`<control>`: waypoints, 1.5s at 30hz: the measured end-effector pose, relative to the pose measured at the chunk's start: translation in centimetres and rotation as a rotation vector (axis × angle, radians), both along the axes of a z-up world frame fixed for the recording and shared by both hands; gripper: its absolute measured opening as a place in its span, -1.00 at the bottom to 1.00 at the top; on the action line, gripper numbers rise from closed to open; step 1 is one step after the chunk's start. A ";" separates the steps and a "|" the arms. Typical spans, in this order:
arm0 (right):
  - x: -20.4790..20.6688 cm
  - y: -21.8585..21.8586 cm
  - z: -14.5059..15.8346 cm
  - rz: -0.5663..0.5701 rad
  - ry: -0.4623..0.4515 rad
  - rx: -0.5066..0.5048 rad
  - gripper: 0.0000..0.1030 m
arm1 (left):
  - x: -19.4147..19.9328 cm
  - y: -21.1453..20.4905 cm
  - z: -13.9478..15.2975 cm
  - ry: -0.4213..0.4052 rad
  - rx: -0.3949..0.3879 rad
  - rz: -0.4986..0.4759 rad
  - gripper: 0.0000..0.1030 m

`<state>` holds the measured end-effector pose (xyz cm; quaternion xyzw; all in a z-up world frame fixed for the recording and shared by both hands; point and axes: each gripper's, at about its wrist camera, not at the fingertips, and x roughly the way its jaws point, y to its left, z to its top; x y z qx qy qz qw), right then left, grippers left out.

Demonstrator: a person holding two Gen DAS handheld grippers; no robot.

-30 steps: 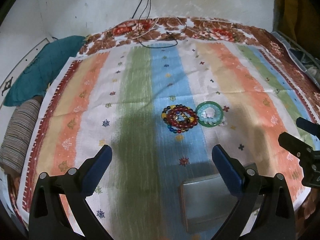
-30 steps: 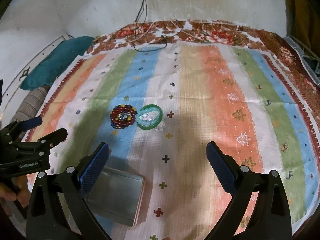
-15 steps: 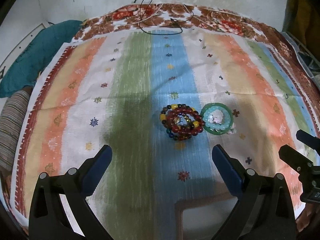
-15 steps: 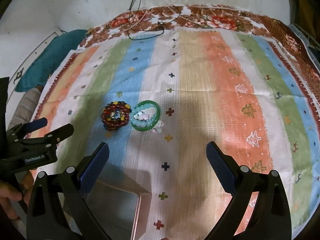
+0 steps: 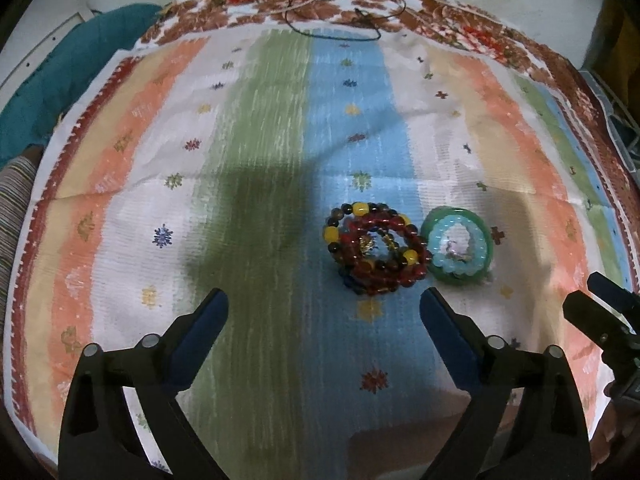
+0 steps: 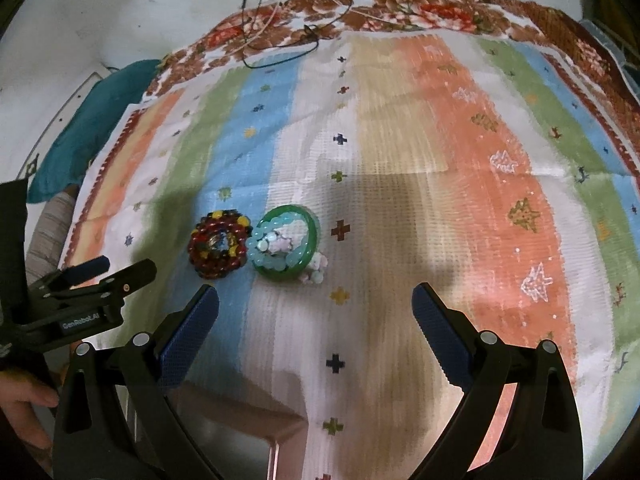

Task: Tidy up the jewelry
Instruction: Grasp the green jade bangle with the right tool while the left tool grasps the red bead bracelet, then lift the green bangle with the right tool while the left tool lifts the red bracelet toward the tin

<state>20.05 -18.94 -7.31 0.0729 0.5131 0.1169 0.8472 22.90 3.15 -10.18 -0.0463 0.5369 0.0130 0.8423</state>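
A pile of dark red and yellow bead bracelets (image 5: pixel 376 250) lies on the striped cloth, touching a green bangle (image 5: pixel 459 245) with pale blue beads inside it. Both show in the right wrist view too, the bead pile (image 6: pixel 219 243) left of the bangle (image 6: pixel 287 242). My left gripper (image 5: pixel 324 310) is open and empty, just short of the bead pile. My right gripper (image 6: pixel 315 307) is open and empty, just short of the bangle. A metal box (image 6: pixel 240 440) lies below both grippers, partly hidden.
The striped cloth (image 5: pixel 260 160) covers the surface, with a floral border at the far edge. A black cord (image 5: pixel 332 28) lies at the far edge. A teal cushion (image 5: pixel 72 76) sits at the left. The right gripper shows at the right edge of the left wrist view (image 5: pixel 600 312).
Both grippers have moved forward toward the jewelry, which now looks larger and closer. The metal box has slid toward the bottom of both views. Jaws stayed open.
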 end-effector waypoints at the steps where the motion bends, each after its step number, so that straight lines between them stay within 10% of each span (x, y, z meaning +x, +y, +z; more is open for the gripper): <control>1: 0.3 -0.1 -0.3 -0.005 0.007 0.010 0.90 | 0.3 0.1 -0.3 0.008 -0.012 -0.001 0.78; 18: 4.2 1.5 -3.4 -0.008 0.058 -0.048 0.66 | 3.6 -0.2 -3.7 0.090 -0.055 -0.018 0.41; 38: 7.8 3.4 -6.3 0.030 0.119 -0.054 -0.64 | 4.1 -1.4 -5.8 0.104 -0.030 -0.068 -0.52; 45: 7.6 3.8 -6.0 0.052 0.100 -0.071 -0.82 | 4.3 -1.4 -5.3 0.095 -0.006 -0.062 -0.75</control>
